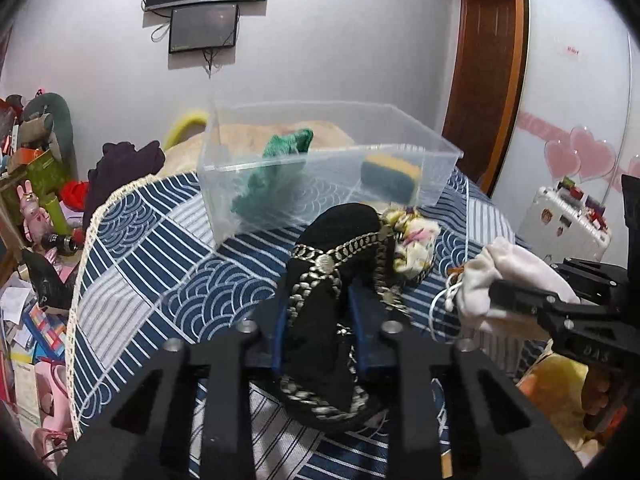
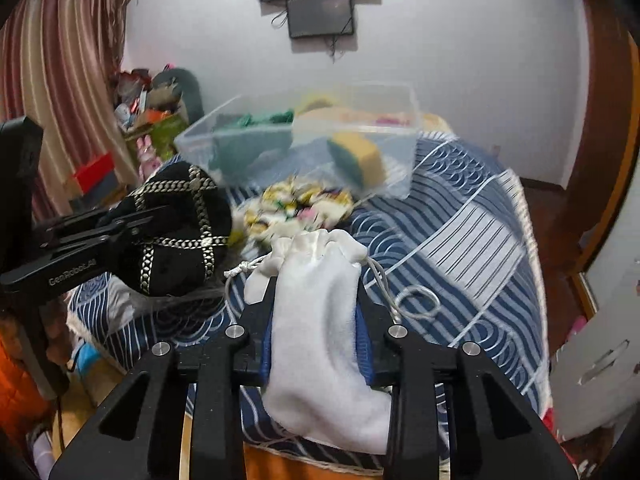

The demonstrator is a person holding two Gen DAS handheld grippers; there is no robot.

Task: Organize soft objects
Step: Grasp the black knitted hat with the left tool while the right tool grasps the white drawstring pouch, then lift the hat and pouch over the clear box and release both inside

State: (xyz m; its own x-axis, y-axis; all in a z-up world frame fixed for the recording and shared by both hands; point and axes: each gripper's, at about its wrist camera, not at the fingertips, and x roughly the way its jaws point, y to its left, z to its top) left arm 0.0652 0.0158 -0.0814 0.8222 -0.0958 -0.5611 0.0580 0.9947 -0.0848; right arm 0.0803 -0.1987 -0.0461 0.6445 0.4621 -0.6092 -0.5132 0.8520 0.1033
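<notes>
My left gripper (image 1: 320,300) is shut on a black pouch with gold braid trim (image 1: 332,264), held above the blue patterned cloth; it also shows in the right wrist view (image 2: 176,232). My right gripper (image 2: 316,300) is shut on a white drawstring bag (image 2: 320,312), which also shows at the right of the left wrist view (image 1: 508,280). A clear plastic bin (image 1: 420,152) stands further back and holds a green knitted cloth (image 1: 276,164) and a yellow-and-green sponge (image 1: 390,176). A floral scrunchie (image 1: 412,244) lies on the cloth in front of the bin.
The blue-and-white patterned cloth (image 1: 160,248) covers a rounded surface with a fringed edge. A dark garment (image 1: 120,172) and cluttered toys and boxes (image 1: 36,184) lie at the left. A wooden door (image 1: 488,80) and a white suitcase (image 1: 568,220) stand at the right.
</notes>
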